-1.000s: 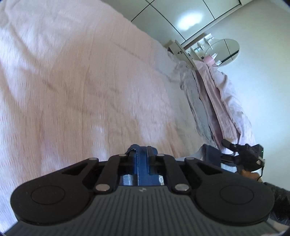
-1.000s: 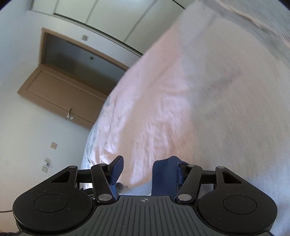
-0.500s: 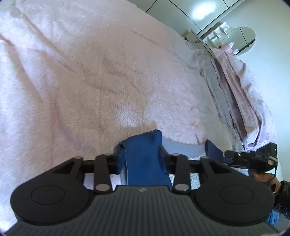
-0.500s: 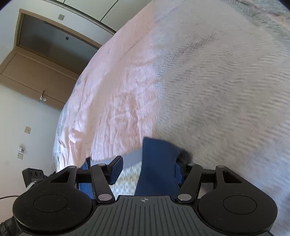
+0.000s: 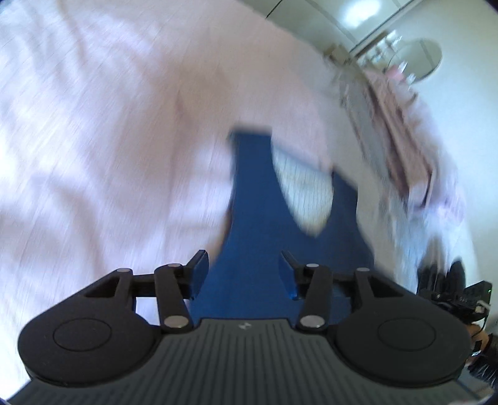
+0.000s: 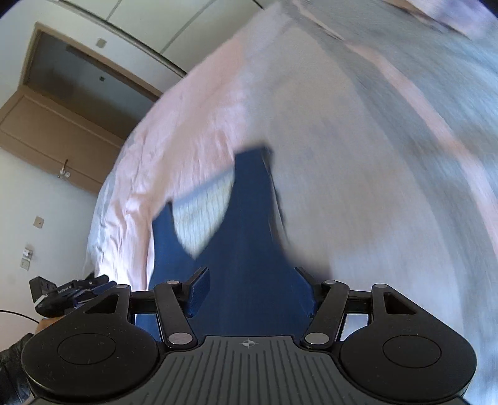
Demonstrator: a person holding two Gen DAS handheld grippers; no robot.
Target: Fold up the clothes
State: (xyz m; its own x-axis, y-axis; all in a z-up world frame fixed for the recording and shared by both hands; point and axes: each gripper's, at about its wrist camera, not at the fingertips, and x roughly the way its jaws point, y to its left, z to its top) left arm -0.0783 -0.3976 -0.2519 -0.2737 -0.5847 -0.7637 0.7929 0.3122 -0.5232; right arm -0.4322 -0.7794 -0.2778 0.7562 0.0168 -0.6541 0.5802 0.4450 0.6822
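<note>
My left claw (image 5: 242, 271) is opening, its jaws off the dark blue sleeveless garment (image 5: 255, 199) it pinched before; right claw (image 6: 252, 286) apart; garment now flat on the pink textured bedspread (image 5: 109, 131).

A big bed with a pink cover (image 5: 130, 131) fills most of the room. Past the far end of the bed, a round mirror (image 5: 417, 59) hangs on a pale wall, with white cupboard doors (image 5: 348, 15) beside it. On the bed's other side, a brown door (image 6: 59, 137) stands open.
</note>
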